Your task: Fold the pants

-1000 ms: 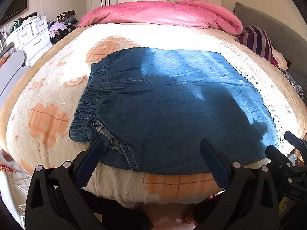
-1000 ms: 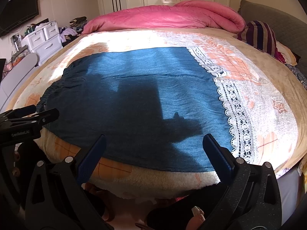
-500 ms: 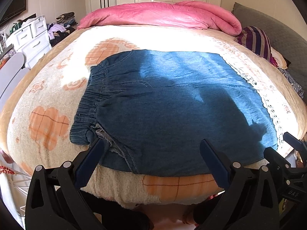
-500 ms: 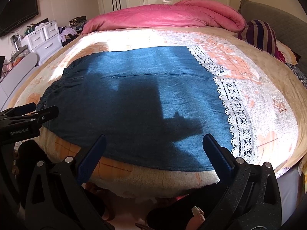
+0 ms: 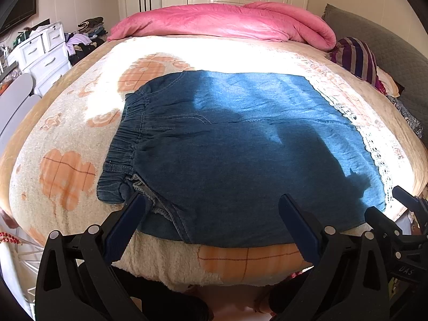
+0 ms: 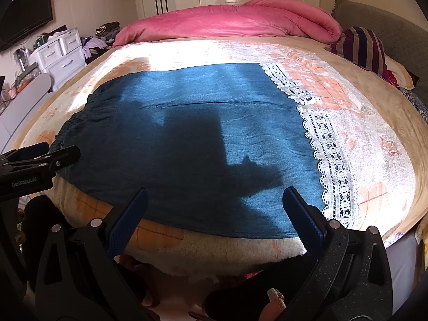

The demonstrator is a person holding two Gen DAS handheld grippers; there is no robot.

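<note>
Blue denim pants [image 5: 235,144] lie spread flat across the bed, elastic waistband [image 5: 125,139] at the left, white lace hem [image 5: 374,155] at the right. My left gripper [image 5: 211,211] is open and empty, hovering at the near edge by the waistband corner. My right gripper [image 6: 214,206] is open and empty over the near edge of the pants [image 6: 192,144], close to the lace hem [image 6: 329,155]. Each gripper shows at the side of the other's view: the right gripper [image 5: 406,214] and the left gripper [image 6: 34,160].
The bed carries a cream blanket with orange flowers [image 5: 67,171]. A rolled pink duvet [image 5: 222,21] lies at the far edge. A striped pillow [image 5: 355,56] sits far right. White drawers [image 5: 40,53] and piled clothes stand at the left.
Both grippers have shifted slightly; the pants sit a little lower in the left wrist view. Both stay open and empty. The pants have not moved.
</note>
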